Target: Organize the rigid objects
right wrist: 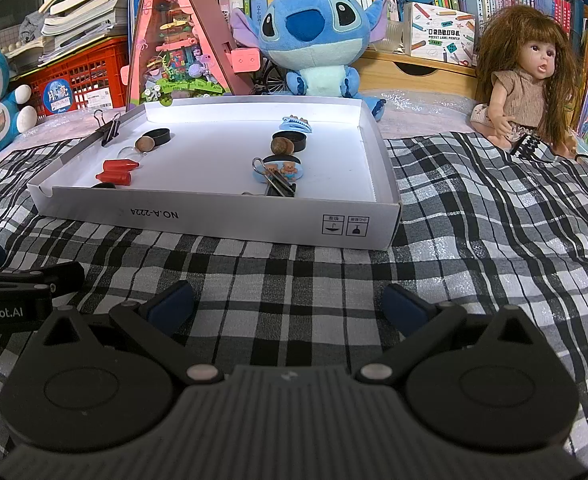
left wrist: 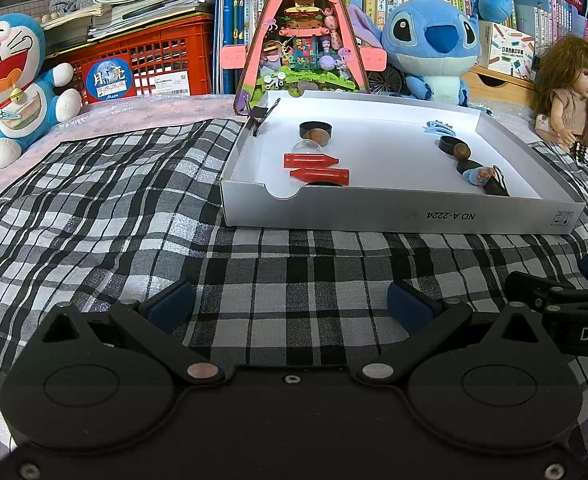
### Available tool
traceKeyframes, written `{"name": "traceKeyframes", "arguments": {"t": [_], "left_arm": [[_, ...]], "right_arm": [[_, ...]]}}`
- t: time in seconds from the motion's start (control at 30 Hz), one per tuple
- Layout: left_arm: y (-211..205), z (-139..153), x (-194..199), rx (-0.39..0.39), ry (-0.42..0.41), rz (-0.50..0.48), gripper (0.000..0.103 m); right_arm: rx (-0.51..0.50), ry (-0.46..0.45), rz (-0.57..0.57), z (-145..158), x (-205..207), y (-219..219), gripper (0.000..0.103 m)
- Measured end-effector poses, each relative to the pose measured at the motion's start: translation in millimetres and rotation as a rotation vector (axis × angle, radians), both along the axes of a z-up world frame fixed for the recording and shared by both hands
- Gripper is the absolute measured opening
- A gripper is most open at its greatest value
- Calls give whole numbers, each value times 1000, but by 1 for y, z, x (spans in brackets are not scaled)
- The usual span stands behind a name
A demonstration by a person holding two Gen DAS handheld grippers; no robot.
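Ahead of both grippers, on checked cloth: white tray [left wrist: 394, 216]. Left gripper [left wrist: 290, 304] and right gripper [right wrist: 290, 304] wide open, empty. Red tubes [left wrist: 314, 166] near tray's front-left corner, long axes crosswise, nearer left gripper. Binder clip [right wrist: 280, 188] front-right. Toys, bookshelves behind.
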State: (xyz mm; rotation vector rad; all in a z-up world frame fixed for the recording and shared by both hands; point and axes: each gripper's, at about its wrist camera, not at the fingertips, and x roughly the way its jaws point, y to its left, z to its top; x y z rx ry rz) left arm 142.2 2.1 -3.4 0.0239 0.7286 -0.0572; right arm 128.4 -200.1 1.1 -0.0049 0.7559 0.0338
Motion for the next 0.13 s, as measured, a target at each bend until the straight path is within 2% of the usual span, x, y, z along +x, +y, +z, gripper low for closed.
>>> {"name": "traceKeyframes", "arguments": {"t": [0.13], "left_arm": [[0,0,0,1,0,0,103]], "right_arm": [[0,0,0,0,0,0,103]]}}
